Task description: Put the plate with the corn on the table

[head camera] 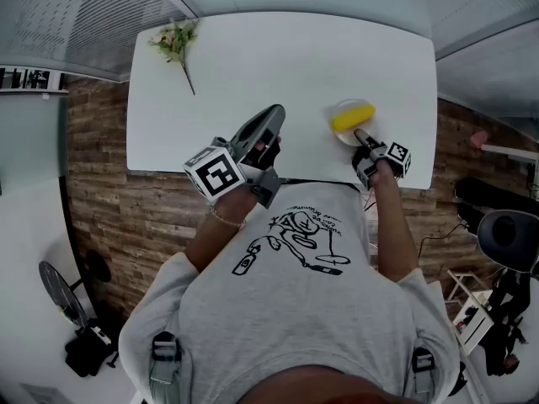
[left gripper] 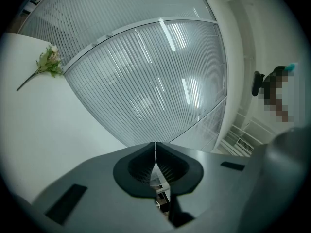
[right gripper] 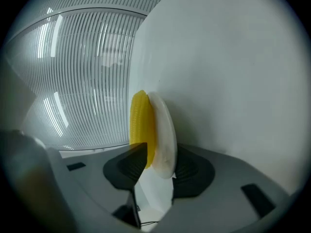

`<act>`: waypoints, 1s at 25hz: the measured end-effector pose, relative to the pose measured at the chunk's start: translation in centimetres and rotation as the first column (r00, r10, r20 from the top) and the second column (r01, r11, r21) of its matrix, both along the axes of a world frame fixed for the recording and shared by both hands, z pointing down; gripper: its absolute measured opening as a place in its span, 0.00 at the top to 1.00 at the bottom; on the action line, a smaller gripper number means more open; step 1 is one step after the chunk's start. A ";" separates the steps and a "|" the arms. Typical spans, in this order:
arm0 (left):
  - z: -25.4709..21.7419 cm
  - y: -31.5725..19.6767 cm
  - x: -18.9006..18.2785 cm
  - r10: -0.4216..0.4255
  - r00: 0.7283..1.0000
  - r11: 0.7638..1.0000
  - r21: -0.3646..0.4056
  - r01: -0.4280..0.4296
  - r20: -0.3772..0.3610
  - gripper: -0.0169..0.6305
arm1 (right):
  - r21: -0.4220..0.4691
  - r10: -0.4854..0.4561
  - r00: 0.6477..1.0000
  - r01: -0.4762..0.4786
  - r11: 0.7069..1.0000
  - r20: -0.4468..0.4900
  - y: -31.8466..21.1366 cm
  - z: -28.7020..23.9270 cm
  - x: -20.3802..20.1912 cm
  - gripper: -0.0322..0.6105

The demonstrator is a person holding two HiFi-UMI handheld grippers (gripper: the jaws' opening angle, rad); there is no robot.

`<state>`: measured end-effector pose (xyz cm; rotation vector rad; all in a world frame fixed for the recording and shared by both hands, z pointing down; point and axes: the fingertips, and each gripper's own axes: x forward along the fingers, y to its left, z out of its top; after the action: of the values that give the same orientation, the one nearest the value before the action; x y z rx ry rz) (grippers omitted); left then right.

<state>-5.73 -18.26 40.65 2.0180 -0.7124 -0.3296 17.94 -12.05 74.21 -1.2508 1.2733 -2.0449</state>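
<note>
A small white plate carrying a yellow corn cob lies on the white table near its front right edge. My right gripper is at the plate's near rim. In the right gripper view the plate and the corn stand between the jaws of the right gripper, which are parted with a gap showing beside the rim. My left gripper hovers over the table's front middle. Its jaws meet in a thin line with nothing between them.
A sprig of flowers lies at the table's far left corner, also seen in the left gripper view as a sprig. Ribbed glass walls stand behind the table. A dark chair is on the floor to the right.
</note>
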 end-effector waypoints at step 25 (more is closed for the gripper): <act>0.3 0.2 0.3 0.022 1.000 1.000 0.000 -0.022 0.002 0.94 | -0.010 -0.050 0.996 0.050 0.999 -0.077 -0.9 -1.2 -0.1 0.43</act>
<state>-5.41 -18.04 40.92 2.0248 -0.6905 -0.3144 17.84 -12.99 72.97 -1.3264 1.3454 -2.0560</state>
